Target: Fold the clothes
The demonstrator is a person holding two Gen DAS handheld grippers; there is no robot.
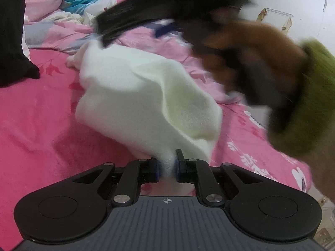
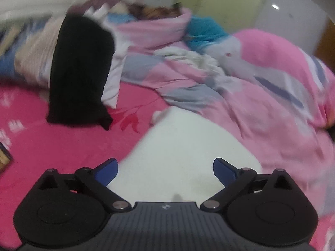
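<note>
Where quilt [image 2: 261,79] crowds: black garment [image 2: 79,73].

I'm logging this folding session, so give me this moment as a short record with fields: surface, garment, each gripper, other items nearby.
surface: bed with pink sheet
garment: white fleece cloth, partly lifted off the sheet
left gripper: jaws shut on an edge of the white fleece cloth
right gripper: jaws open, over the white cloth, holding nothing
other items: black garment lying against a pillow; rumpled pink quilt
image quality: both views motion-blurred
</note>
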